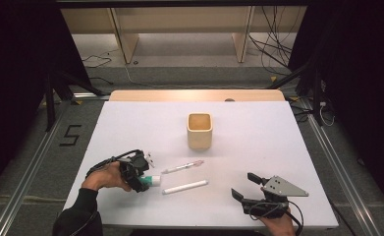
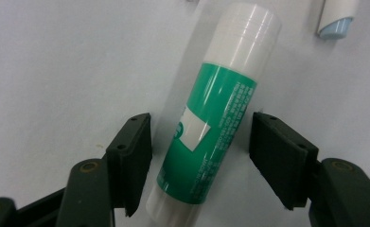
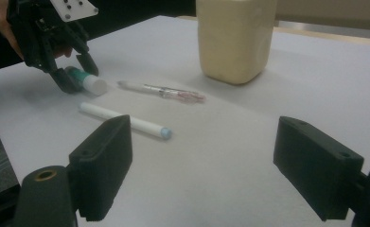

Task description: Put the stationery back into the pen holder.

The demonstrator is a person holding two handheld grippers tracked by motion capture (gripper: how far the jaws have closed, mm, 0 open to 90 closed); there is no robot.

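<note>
Glue stick (image 2: 211, 118): green, white-capped, lying on white table (image 1: 258, 147), near left. Left gripper (image 2: 199, 156): fingers spread either side of it, not touching. Right gripper (image 3: 220, 175): near right, fingers spread wide, empty.

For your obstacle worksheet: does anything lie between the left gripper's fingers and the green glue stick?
Nothing visible does. The glue stick lies on the table between the left gripper fingers, with only bare gaps either side.
</note>
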